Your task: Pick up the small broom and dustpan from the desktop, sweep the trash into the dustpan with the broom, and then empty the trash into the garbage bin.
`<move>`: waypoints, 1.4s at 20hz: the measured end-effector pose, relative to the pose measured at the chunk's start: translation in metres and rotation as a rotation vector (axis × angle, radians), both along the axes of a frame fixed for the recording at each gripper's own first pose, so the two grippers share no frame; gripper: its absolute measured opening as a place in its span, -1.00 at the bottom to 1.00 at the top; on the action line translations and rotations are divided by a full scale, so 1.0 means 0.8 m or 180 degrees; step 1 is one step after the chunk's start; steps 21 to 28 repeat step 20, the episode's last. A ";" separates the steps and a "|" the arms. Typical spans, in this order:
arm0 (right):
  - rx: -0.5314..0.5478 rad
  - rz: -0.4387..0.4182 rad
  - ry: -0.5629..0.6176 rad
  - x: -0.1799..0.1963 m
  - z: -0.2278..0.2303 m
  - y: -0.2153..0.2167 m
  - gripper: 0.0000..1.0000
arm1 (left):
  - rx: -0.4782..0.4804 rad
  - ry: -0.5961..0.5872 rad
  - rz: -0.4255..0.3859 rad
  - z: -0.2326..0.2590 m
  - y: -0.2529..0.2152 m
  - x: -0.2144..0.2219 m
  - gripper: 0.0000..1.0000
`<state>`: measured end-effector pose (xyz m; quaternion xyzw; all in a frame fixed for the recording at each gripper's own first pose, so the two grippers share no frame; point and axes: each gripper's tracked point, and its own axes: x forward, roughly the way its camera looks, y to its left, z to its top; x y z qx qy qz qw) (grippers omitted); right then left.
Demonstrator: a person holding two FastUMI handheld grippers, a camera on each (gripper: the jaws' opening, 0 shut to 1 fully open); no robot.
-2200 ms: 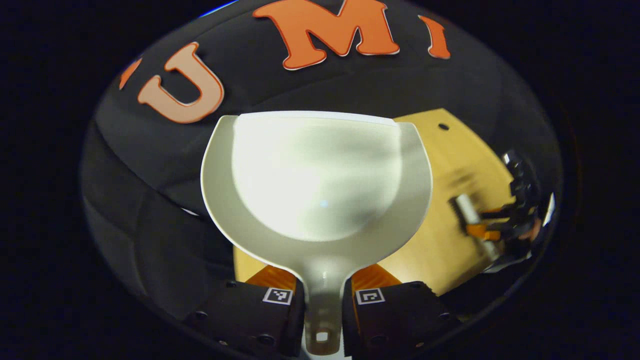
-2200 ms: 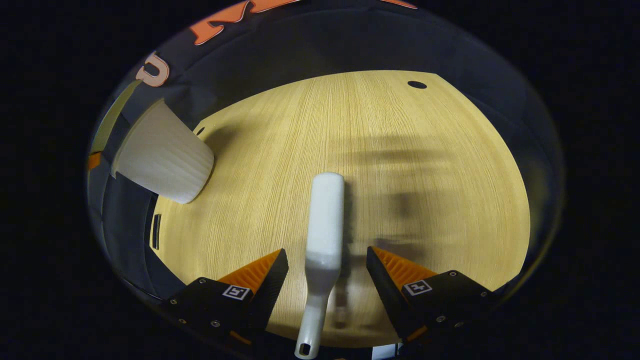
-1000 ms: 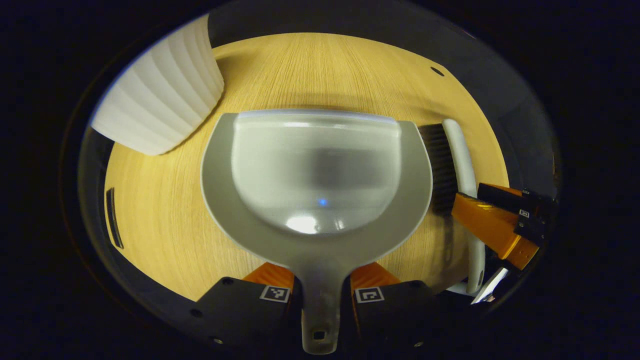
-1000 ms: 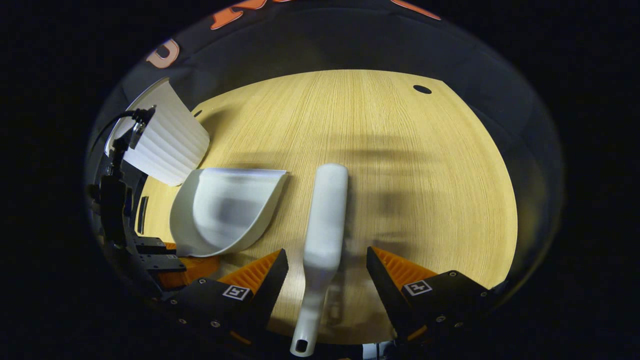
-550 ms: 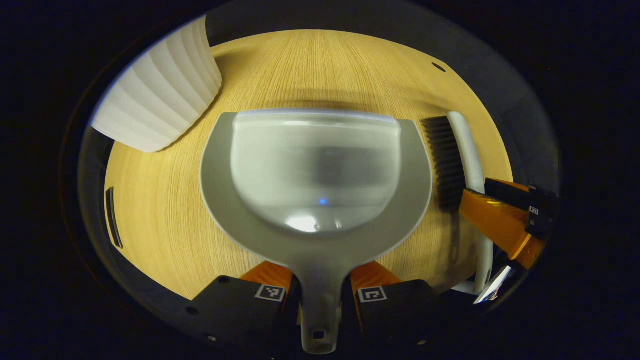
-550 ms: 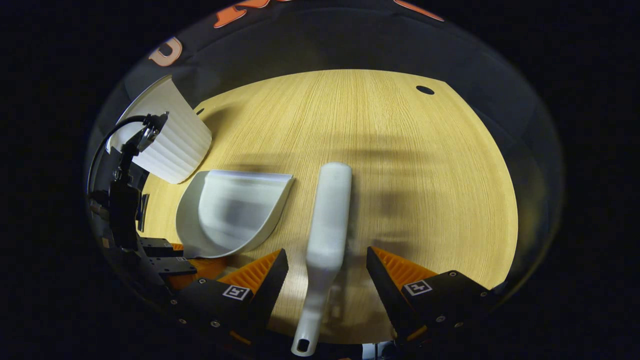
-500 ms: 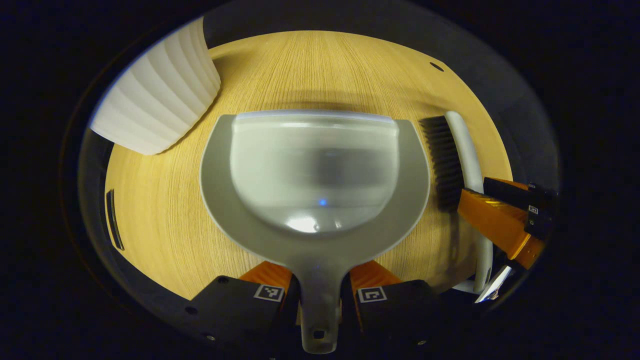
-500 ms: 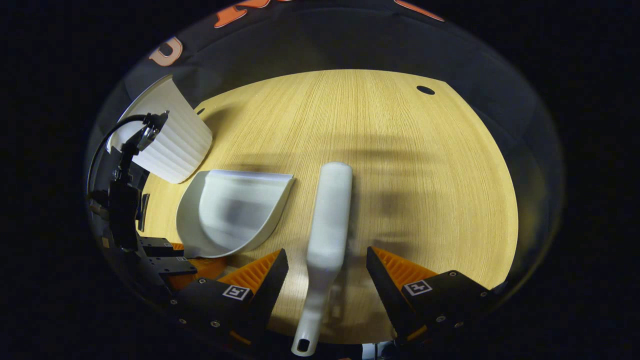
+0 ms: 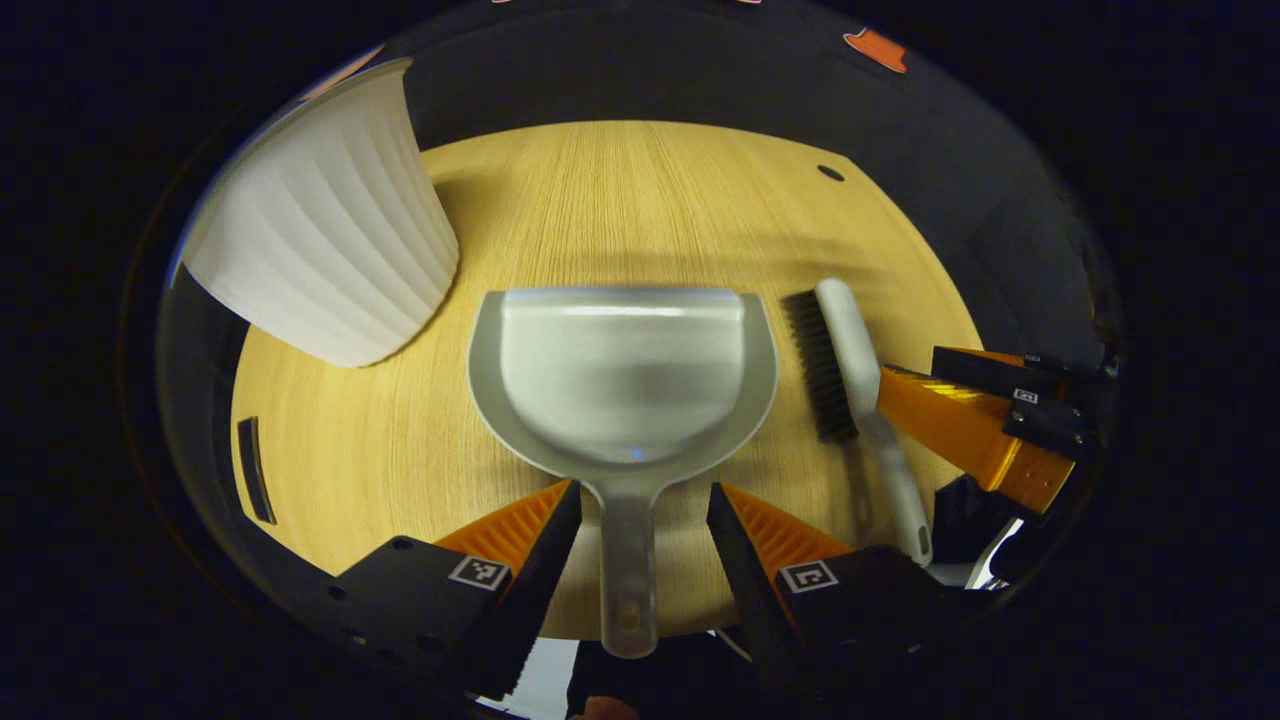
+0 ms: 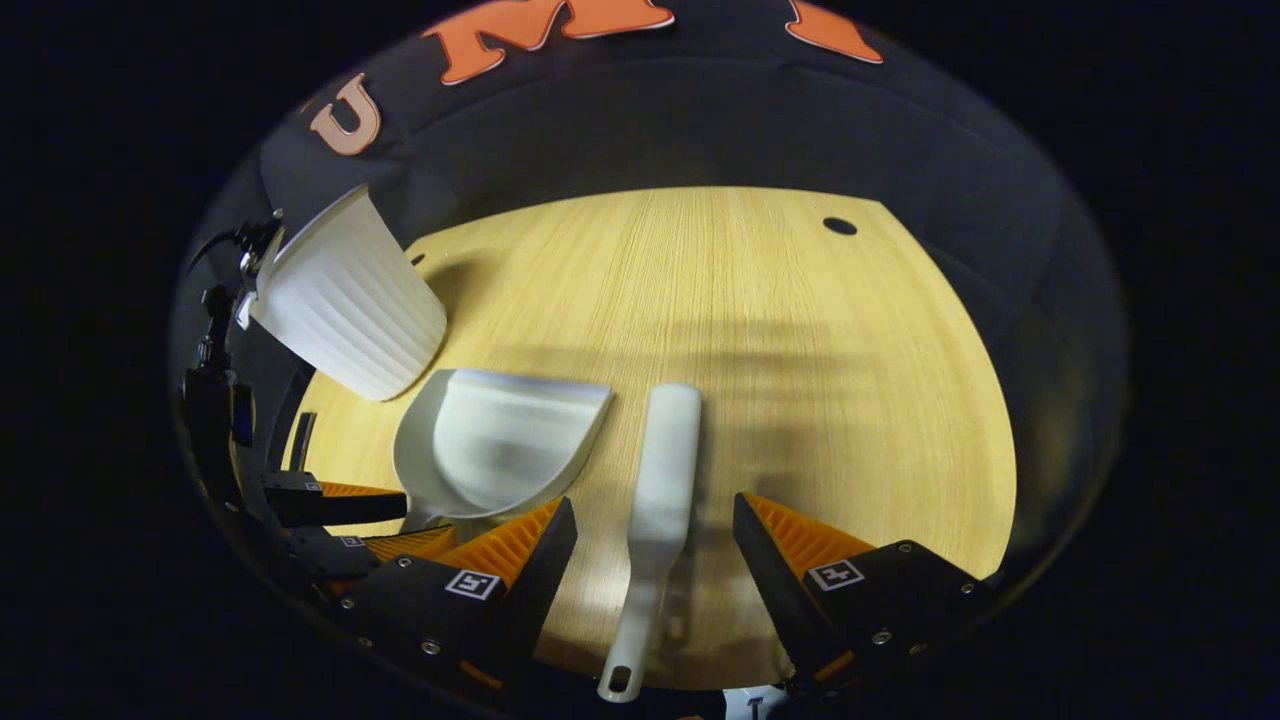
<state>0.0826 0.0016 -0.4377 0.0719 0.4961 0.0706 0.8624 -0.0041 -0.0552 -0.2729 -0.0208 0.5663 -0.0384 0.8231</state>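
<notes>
While the dustpan [image 9: 625,375] lies flat on the wooden desktop [image 9: 620,200], its handle is flanked by the spread fingers of the left gripper [image 9: 636,520], which are parted and touch nothing. In the right gripper view, the broom [image 10: 655,510] is seen lying on its side just beside the dustpan [image 10: 495,445], its handle running toward the near edge of the desktop [image 10: 800,330]. The right gripper [image 10: 655,545] is likewise held wide, a clear gap showing on either side of the broom's handle. The ribbed white garbage bin [image 9: 320,260] stands at the far left corner, near the dustpan's left rim. In the left gripper view the broom [image 9: 850,370] is seen with bristles facing the dustpan.
</notes>
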 end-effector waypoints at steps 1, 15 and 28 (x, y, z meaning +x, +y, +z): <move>-0.0026 -0.0006 -0.0143 0.009 0.021 -0.004 0.91 | 0.0011 -0.0205 -0.0001 0.018 0.002 0.011 0.70; -0.0494 -0.0336 -0.2698 0.102 0.354 -0.065 0.89 | 0.0326 -0.3455 0.0329 0.211 0.014 0.084 0.87; -0.0561 -0.0434 -0.3238 0.098 0.384 -0.075 0.89 | 0.0107 -0.3779 0.0416 0.218 0.012 0.081 0.85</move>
